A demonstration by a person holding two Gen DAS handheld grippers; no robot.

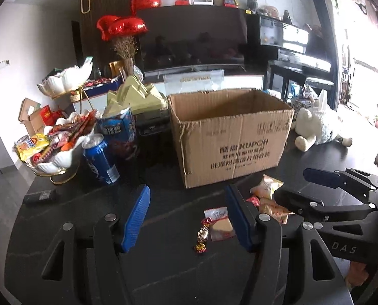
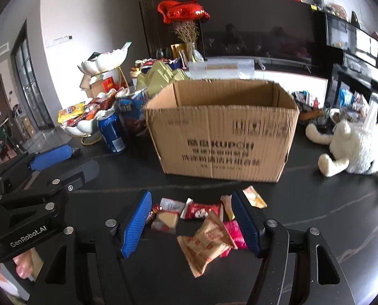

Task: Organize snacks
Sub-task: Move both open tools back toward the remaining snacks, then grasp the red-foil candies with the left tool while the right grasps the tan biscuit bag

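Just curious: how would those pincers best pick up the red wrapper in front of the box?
Probably from above, pinching across the short width of the red wrapper. It lies flat on the table with other packets close on both sides, so its puffy middle is the easiest hold.

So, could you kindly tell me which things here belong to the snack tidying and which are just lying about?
Job:
- brown cardboard box
- loose wrapped snacks on the black table
- white petal-shaped snack bowl

Lying about:
- white plush toy
- red heart-shaped foil balloons
- blue drink can
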